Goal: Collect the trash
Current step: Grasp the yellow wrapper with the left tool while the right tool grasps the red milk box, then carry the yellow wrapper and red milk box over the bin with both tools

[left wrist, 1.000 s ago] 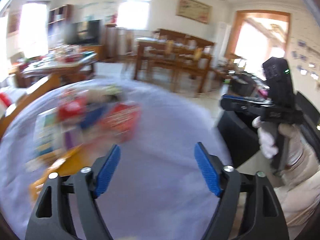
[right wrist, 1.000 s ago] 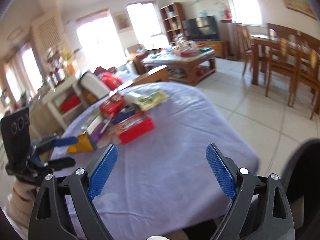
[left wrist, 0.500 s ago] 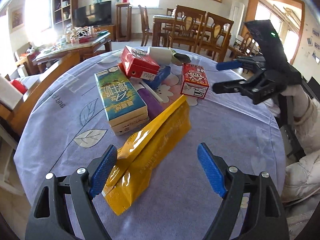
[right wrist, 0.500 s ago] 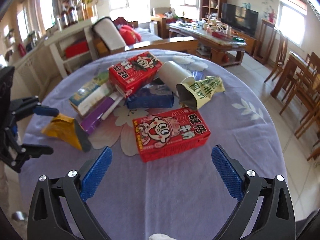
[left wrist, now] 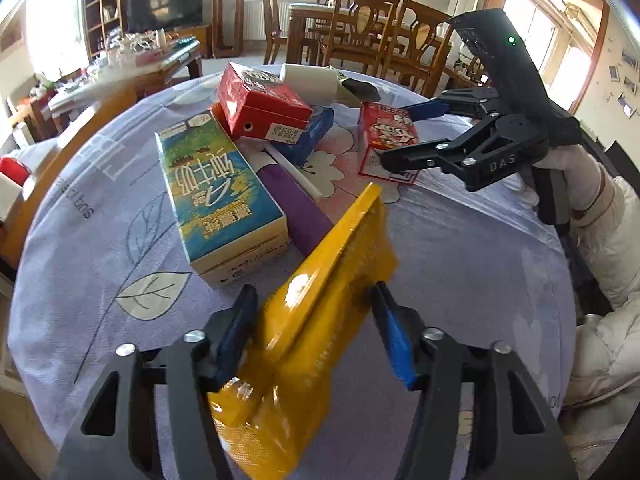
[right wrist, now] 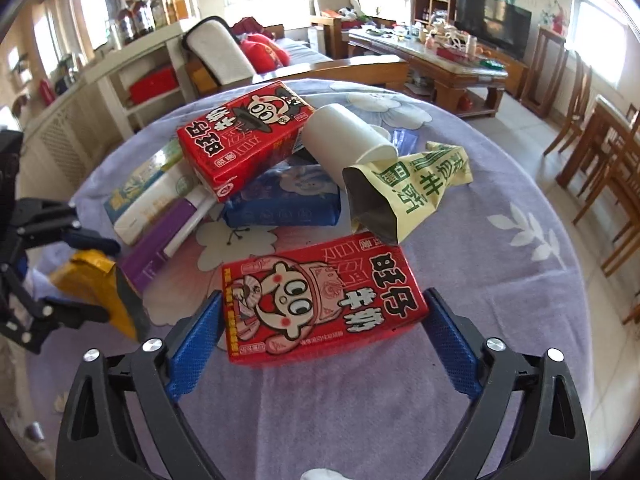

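Observation:
A pile of trash lies on a round table with a lilac cloth. My left gripper is closing on a yellow foil bag; both pads touch its sides. The bag also shows in the right wrist view. My right gripper is open, its pads on either side of a red milk carton lying flat, not squeezing it. Behind lie a second red carton, a blue pack, a white paper cup, a pale yellow bag, a purple box and a blue-green carton.
The right gripper shows in the left wrist view, at the red carton. Wooden chairs and a dining table stand behind the table; a coffee table and sofa are further off. The table edge is near both grippers.
Both grippers moved forward onto the table. The left jaws narrowed onto the yellow bag. The right gripper came down around the red carton.

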Demonstrator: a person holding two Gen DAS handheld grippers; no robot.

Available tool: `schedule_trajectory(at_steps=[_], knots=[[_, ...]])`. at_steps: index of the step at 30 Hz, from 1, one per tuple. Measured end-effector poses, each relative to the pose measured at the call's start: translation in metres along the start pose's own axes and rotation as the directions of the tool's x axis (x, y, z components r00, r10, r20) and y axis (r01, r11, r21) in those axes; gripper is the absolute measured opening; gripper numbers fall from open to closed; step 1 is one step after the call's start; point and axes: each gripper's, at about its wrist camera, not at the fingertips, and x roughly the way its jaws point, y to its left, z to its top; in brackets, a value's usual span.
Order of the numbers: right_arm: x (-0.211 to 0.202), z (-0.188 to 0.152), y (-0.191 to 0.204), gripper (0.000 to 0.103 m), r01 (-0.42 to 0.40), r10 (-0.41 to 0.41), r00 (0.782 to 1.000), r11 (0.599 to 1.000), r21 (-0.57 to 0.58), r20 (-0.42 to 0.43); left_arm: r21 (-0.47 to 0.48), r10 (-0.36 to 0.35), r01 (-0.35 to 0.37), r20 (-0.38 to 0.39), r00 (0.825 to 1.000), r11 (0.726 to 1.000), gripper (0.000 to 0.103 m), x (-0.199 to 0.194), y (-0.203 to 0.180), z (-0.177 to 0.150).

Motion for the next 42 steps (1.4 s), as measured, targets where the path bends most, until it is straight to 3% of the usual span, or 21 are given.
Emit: schedule_trajectory(at_steps=[2, 6, 14, 20, 27, 31, 42], knots=[[-0.001, -0.001, -0.002, 0.092, 0.000, 0.000, 1.000, 1.000, 0.002, 0.005, -0.017, -0.001, 0.001, -0.002, 1.000, 1.000, 0.040, 0.000, 0.003, 0.001], [-0.005, -0.005, 0.002, 0.092, -0.008, 0.008, 1.000, 1.000, 0.010, 0.011, -0.011, 0.004, -0.004, -0.002, 1.000, 1.000, 0.035, -0.003, 0.000, 0.001], [-0.054, -0.021, 0.000, 0.092, -0.089, 0.080, 0.990, 0.993, 0.074, 0.115, -0.023, -0.025, 0.028, 0.104, 0.994, 0.999, 0.035, -0.037, -0.013, 0.013], [-0.104, -0.044, -0.010, 0.092, -0.136, 0.107, 0.973, 0.982, 0.131, 0.205, -0.020, -0.081, 0.086, 0.194, 0.978, 0.996, 0.035, -0.055, -0.036, 0.026], [-0.172, -0.084, -0.034, 0.092, -0.112, 0.047, 0.949, 0.975, 0.193, 0.313, 0.019, -0.133, 0.133, 0.270, 0.954, 0.991, 0.035, -0.053, -0.078, 0.048], [-0.207, -0.112, -0.057, 0.092, -0.091, 0.000, 0.935, 0.966, 0.243, 0.354, 0.047, -0.198, 0.193, 0.302, 0.932, 0.980, 0.035, -0.043, -0.113, 0.067], [-0.273, -0.215, -0.133, 0.092, -0.012, -0.158, 0.920, 0.903, 0.430, 0.358, 0.178, -0.369, 0.333, 0.236, 0.899, 0.926, 0.036, 0.021, -0.218, 0.110]])
